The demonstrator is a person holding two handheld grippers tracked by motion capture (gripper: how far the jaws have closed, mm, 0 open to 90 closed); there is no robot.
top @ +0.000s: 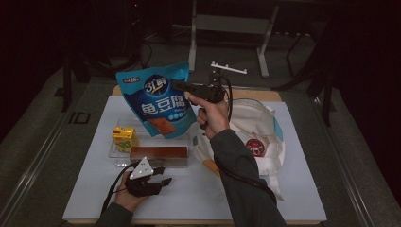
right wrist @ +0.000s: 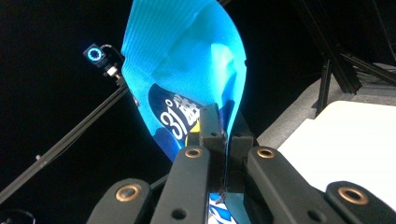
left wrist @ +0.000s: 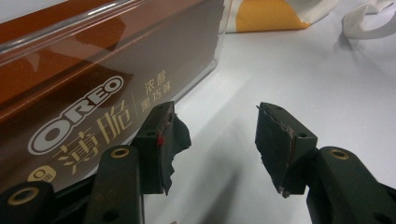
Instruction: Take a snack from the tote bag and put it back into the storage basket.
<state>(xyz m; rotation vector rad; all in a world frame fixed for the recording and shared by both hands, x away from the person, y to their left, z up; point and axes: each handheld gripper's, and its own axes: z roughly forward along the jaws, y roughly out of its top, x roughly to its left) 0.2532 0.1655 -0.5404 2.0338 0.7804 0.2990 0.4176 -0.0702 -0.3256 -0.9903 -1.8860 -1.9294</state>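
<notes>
Carton (top: 124, 137): stood upright at left end of tray, out of the way of the lift.
Tray (top: 115, 152): clear, left of centre on table (top: 198, 198); walls kept carton and box together.
Box (top: 159, 153): lay flat along near wall of tray; in left gripper view seen through clear wall, print partly cut off at frame edge.
Left gripper (top: 163, 176): rested on table just near of tray, pointed right; jaws released, nothing between them, apparently waiting; pads (left wrist: 275, 144) worn and ragged.
Pouch (top: 158, 101): blue, hung in air above far part of tray, pinched at upper right corner so body dangled free; lower corner hid part of tray.
Right gripper (top: 182, 86): raised over table centre, clenched on pouch edge; in right gripper view jaws pressed tight on film.
Bag (top: 257, 130): white cloth, slumped at right, mouth probably ready for pouch; opening hard to make out, near part hidden by sleeve.
Background: dark, little readable.
</notes>
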